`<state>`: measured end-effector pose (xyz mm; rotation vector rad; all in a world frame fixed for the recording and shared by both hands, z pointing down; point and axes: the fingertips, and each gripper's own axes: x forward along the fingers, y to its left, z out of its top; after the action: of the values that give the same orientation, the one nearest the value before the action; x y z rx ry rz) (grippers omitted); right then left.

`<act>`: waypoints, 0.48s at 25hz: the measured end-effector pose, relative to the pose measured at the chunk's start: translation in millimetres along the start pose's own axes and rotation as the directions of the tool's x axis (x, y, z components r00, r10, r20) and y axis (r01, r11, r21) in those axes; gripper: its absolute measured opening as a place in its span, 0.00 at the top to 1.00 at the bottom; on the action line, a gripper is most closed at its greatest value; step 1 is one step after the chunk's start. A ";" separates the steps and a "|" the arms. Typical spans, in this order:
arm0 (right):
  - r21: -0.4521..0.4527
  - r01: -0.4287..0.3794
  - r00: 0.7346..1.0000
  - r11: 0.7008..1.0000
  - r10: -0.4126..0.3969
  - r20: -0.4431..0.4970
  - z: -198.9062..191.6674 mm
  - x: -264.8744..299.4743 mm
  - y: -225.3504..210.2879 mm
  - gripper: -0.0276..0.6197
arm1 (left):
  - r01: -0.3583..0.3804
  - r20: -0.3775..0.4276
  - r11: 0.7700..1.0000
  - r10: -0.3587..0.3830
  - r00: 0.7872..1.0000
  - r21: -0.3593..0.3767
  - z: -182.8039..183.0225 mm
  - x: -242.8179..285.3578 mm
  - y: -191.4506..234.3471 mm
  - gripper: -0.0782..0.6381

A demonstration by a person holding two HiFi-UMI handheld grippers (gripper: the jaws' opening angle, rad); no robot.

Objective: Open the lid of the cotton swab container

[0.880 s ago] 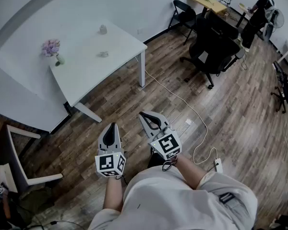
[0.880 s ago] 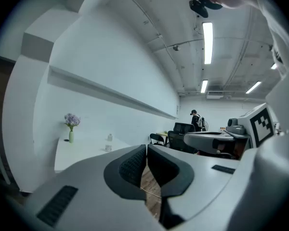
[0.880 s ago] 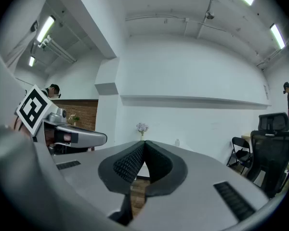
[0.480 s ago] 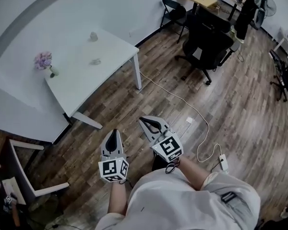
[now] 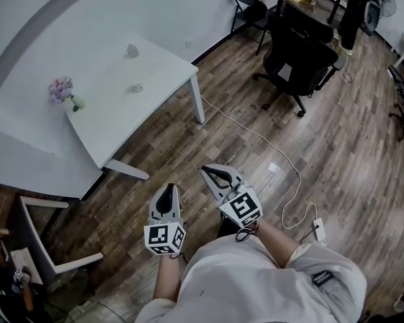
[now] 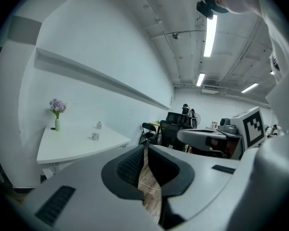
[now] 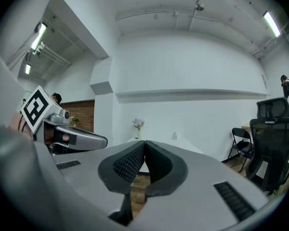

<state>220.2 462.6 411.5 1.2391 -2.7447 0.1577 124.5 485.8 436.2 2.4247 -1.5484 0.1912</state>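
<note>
Head view suggested stepping closer first: the likely cotton swab container, a small jar, sat near the middle of the desk, seemingly upright, its long axis too small to judge. Left gripper and right gripper, both closed and empty, hung well apart from it and would need opening.

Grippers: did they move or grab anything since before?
Nothing was grabbed. The left gripper and right gripper sit slightly lower in the head view, which itself shifted a little. Both stayed shut and empty over the floor, away from the table.
</note>
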 end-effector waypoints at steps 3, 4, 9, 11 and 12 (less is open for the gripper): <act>-0.014 -0.009 1.000 1.000 0.009 -0.009 0.3 6.7 -14.8 0.95 | -0.006 -0.014 1.000 0.006 1.000 0.002 2.2 16.0 -2.2 0.85; -0.018 -0.018 1.000 1.000 0.018 -0.010 0.5 8.0 -18.5 0.95 | -0.014 -0.016 1.000 0.014 1.000 0.003 3.2 20.2 -2.8 0.85; -0.026 -0.056 0.998 0.998 0.055 -0.036 -6.2 9.8 -41.3 0.93 | -0.050 -0.032 0.999 0.050 0.998 -0.007 -1.1 45.2 -7.3 0.85; -0.017 -0.065 0.997 0.998 0.064 -0.051 -10.9 12.7 -51.5 0.90 | -0.057 -0.055 0.998 0.056 0.997 -0.010 -4.9 54.8 -8.3 0.80; -0.010 -0.068 0.996 0.998 0.068 -0.056 -12.6 15.0 -55.6 0.89 | -0.058 -0.067 0.998 0.058 0.996 -0.008 -6.0 58.4 -7.9 0.75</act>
<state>253.0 416.7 428.7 1.1214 -2.7375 0.1796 156.6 439.7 455.2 2.3424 -1.5877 0.2717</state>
